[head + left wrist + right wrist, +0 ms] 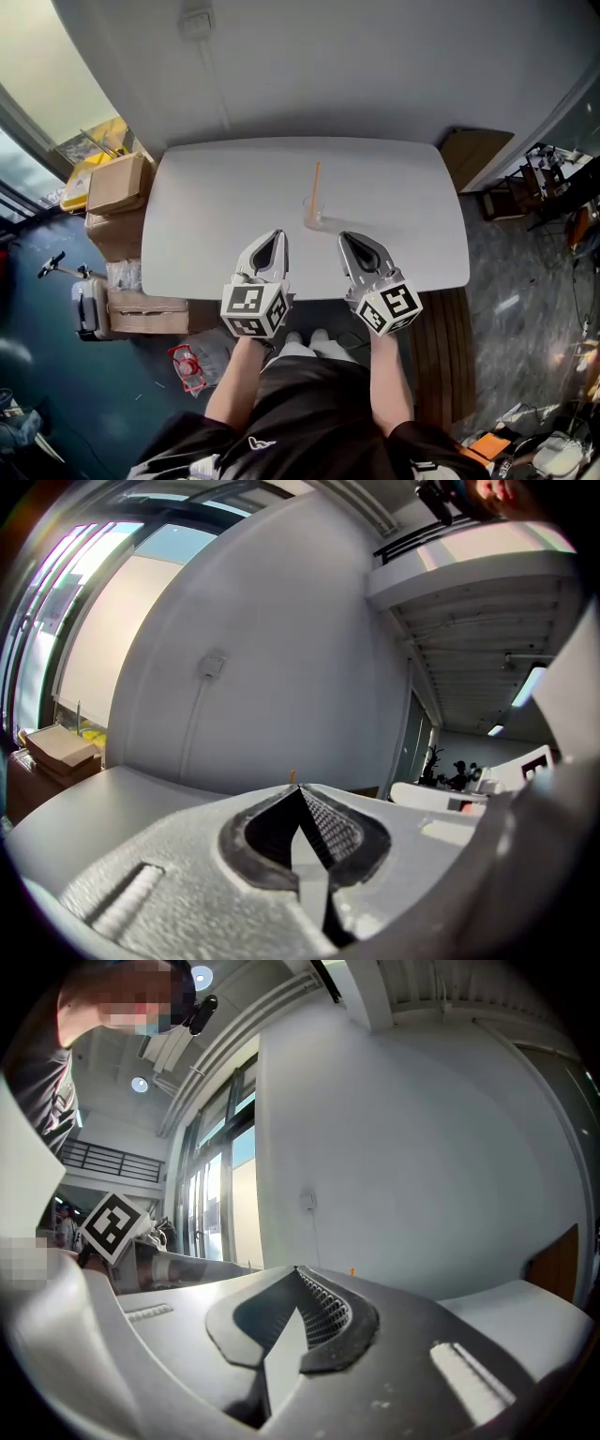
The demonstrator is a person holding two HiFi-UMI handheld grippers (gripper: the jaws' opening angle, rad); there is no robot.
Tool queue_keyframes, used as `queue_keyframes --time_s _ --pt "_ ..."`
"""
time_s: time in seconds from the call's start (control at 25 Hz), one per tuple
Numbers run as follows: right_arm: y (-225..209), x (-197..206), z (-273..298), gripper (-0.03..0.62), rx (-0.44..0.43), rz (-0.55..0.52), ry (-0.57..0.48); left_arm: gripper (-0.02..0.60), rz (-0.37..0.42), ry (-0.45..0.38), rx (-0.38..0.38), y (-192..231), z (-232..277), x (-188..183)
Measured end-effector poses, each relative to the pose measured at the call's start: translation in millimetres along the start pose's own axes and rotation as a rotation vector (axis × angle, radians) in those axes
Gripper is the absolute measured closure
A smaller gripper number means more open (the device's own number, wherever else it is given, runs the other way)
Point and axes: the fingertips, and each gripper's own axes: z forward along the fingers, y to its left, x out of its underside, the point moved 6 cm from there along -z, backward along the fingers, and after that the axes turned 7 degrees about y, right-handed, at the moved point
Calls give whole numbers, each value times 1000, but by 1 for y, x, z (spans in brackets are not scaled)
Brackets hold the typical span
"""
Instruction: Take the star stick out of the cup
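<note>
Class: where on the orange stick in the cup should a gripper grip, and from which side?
Probably the bare shaft of the orange stick above the cup rim, from the near side: it stands roughly upright, rising well past the rim.

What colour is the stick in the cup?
The stick is orange; the head view shows it best.
</note>
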Motion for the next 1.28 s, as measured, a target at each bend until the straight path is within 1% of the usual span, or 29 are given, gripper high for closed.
queue_keyframes --time_s 0.24,0.28,0.36,0.52,0.68,0.84,1.0,1.12,1.28 --pt "-14 1 13 586 -19 5 24 578 -16 11 -19 -1 13 3" --pt "-16 2 15 582 -28 5 29 578 -19 17 -19 -1 15 5" --pt "-18 1 23 549 -51 -5 38 578 -25 29 -20 -1 19 11" --pt "-22 3 32 545 -84 -15 46 578 -40 57 -16 -5 25 22" --pt "-29 7 41 520 -92 -22 61 578 -43 66 -18 -8 28 25" --pt "-41 21 55 502 -109 -16 114 578 -50 71 -25 -10 32 28" --pt "-52 28 67 497 -102 0 130 578 -58 78 -36 -6 32 30" --pt "-62 36 79 497 -95 15 143 578 -66 77 -60 0 29 31" --pt "-78 50 98 496 -66 46 184 578 -79 85 -73 4 28 33"
